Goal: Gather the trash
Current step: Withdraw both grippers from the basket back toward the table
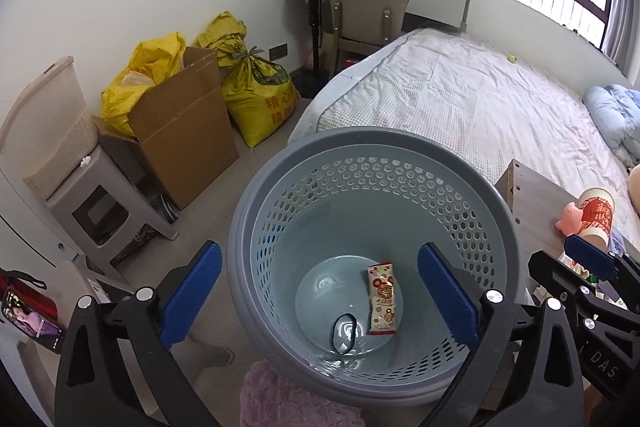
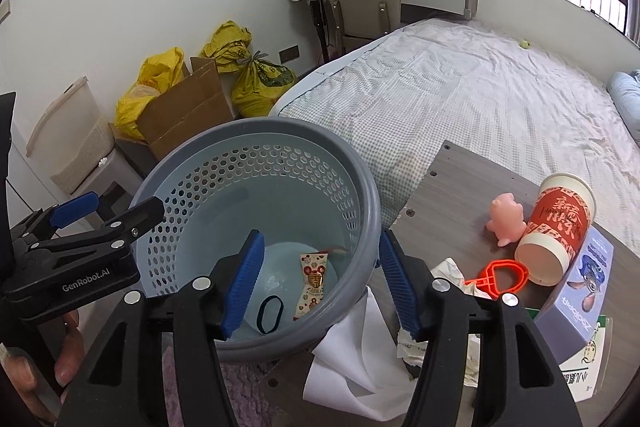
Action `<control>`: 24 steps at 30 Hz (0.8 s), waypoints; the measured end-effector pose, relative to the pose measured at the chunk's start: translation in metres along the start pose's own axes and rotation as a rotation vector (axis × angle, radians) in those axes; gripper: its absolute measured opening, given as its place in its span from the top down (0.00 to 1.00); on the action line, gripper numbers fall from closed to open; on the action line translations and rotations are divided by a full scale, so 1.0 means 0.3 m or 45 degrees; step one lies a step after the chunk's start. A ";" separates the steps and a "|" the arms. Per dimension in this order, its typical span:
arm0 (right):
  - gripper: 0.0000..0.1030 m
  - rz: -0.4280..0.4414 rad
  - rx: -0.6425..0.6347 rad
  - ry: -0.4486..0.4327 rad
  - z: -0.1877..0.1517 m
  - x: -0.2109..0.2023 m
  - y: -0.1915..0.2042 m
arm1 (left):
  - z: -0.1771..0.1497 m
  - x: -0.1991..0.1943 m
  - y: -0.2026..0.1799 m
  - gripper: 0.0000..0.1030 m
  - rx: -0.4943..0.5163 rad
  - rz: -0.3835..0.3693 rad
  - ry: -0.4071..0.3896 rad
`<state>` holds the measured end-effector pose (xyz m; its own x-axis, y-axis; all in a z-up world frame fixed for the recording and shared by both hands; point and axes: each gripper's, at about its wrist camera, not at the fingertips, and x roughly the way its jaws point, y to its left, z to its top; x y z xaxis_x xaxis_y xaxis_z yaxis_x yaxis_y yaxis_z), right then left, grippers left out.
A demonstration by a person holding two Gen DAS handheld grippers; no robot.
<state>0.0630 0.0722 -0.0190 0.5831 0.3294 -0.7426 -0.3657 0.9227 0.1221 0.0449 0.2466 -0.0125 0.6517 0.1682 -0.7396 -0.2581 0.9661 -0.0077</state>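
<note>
Right now the left gripper (image 1: pixel 320 291) hangs over the grey bin (image 1: pixel 372 143) with its jaws spread wide and nothing between them, and the right gripper (image 2: pixel 322 287) is likewise wide and empty, straddling the bin's near rim. Inside, on the bottom, lie a snack wrapper (image 1: pixel 383 298) and a black hair band (image 1: pixel 344 333). Beside the bin, a wooden board (image 2: pixel 452 183) carries a red paper cup (image 2: pixel 556 227) on its side, a pink toy pig (image 2: pixel 506 219), an orange plastic clip (image 2: pixel 500 275), crumpled paper (image 2: pixel 448 267) and a blue box (image 2: pixel 580 291).
</note>
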 end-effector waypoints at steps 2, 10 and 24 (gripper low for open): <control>0.44 -0.003 0.004 -0.006 -0.005 -0.012 -0.002 | 0.000 -0.010 -0.002 0.06 0.000 -0.006 -0.004; 0.43 -0.013 0.024 -0.032 -0.025 -0.066 -0.026 | -0.010 -0.051 -0.028 0.06 0.010 -0.010 -0.022; 0.42 -0.074 0.101 -0.064 -0.112 -0.187 -0.133 | -0.051 -0.111 -0.146 0.06 0.052 -0.073 -0.027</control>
<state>0.0205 0.0102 -0.0044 0.6380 0.2830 -0.7161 -0.2728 0.9528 0.1335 0.0235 0.1958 0.0022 0.6794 0.1161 -0.7245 -0.1908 0.9814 -0.0217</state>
